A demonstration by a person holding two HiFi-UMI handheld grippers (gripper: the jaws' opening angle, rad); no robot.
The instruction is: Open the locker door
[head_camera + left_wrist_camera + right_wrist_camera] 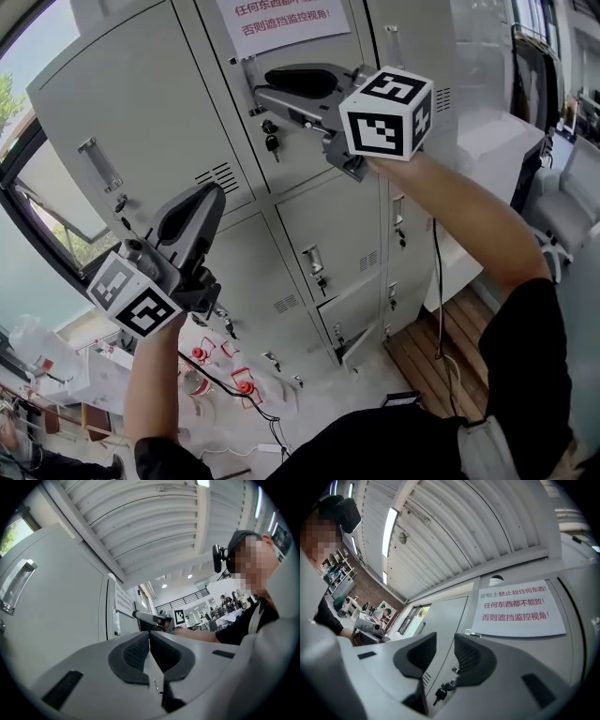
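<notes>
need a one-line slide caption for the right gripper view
Right gripper, open and empty, facing grey lockers; a key sticks out of one, a printed notice at right.

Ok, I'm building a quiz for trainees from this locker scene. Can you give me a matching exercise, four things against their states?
Things:
1. left tongs
2. right tongs
3. key
4. paper notice

States:
a. hanging from a lock
b. open, nothing gripped
c. stuck on a locker door, red print
d. shut, nothing gripped

Pairs: 1-d; 2-b; 3-a; 4-c
</notes>
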